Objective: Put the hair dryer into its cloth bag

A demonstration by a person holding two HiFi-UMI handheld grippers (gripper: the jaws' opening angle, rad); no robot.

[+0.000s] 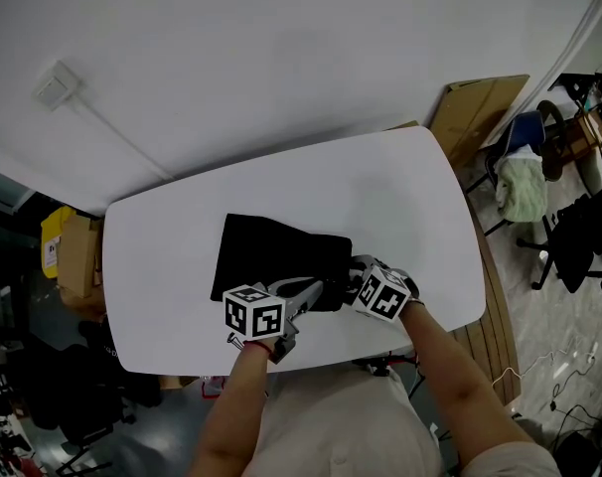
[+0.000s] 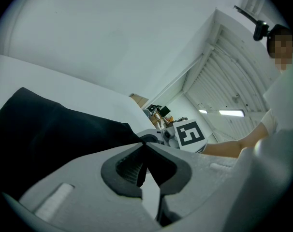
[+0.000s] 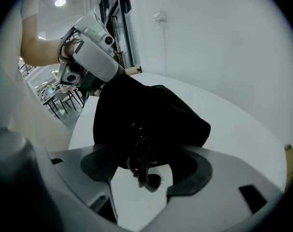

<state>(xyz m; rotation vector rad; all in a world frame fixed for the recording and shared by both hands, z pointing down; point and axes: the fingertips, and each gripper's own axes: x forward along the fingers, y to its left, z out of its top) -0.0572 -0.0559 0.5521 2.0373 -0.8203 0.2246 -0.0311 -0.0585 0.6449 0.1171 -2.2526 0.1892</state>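
Cloth bag [image 1: 271,256] lies on the white counter [image 1: 172,296]. My left gripper [image 2: 144,145] has its jaws pressed together on the bag's edge. My right gripper [image 3: 147,146] pinches its mouth, where a coiled cord [image 3: 138,159] and plug [image 3: 153,181] dangle.

"Where was the bag [image 1: 271,251]?"

"On the white table [image 1: 400,197], towards its near edge. It was black cloth, flat and squared at the far left, with the right end bunched and raised off the top."

"And the dryer?"

"It didn't show. The bag looked full and rounded at the bunched end. A dark cord [image 3: 139,166] hung from that end in loops, with a rounded knob at its tip just above the table. I couldn't tell whether it was the bag's string or the dryer's lead."
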